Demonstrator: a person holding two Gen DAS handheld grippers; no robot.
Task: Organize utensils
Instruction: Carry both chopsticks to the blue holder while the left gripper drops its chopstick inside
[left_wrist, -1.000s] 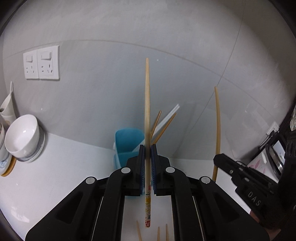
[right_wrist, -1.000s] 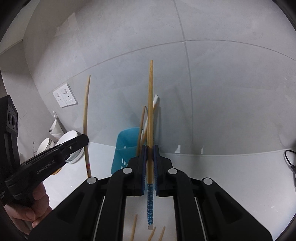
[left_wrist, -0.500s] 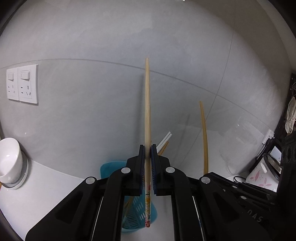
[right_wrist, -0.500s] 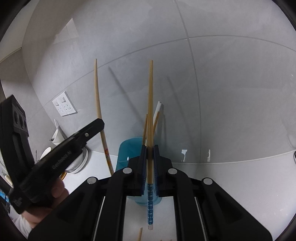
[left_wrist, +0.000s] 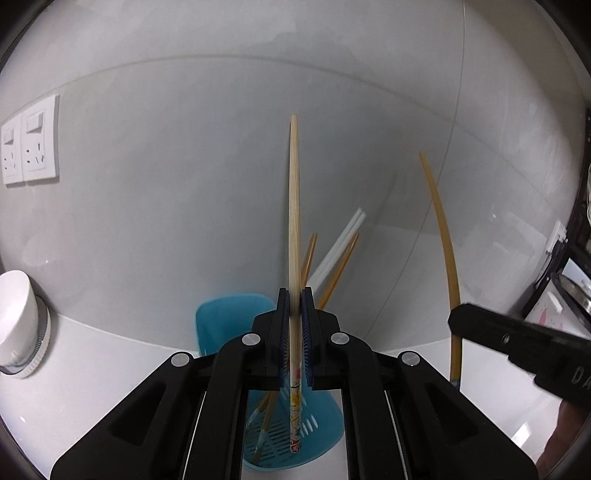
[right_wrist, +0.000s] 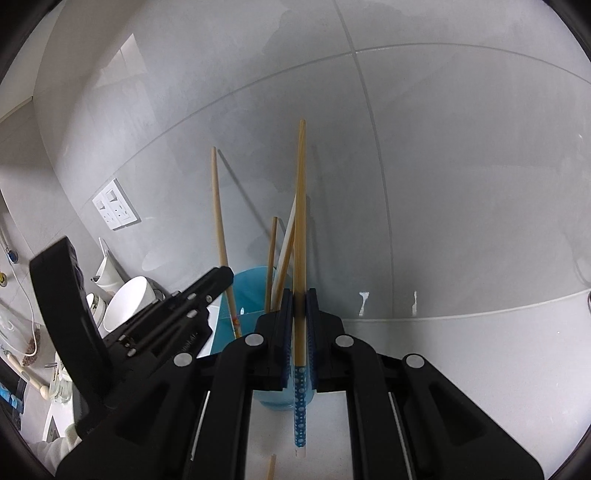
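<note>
While the left gripper (left_wrist: 294, 295) stays clamped on a wooden chopstick (left_wrist: 294, 206) with a floral handle end, that end now hangs inside the blue holder (left_wrist: 225, 317); a second ago the holder stood farther ahead, beyond the fingers. At the far left of the left wrist view, two white wall sockets (left_wrist: 29, 142) hang above one white bowl (left_wrist: 16, 306). The holder keeps two wooden chopsticks (left_wrist: 338, 269) and a white pair (left_wrist: 341, 236), leaning right. At the right edge, the right gripper (right_wrist: 300, 299) shows the letters "DA"; its jaws are pressed onto a second chopstick (right_wrist: 300, 229) with a blue dotted end, held upright just in front of the holder. One chopstick tip (right_wrist: 272, 466) lies on the white counter (right_wrist: 461, 354).
</note>
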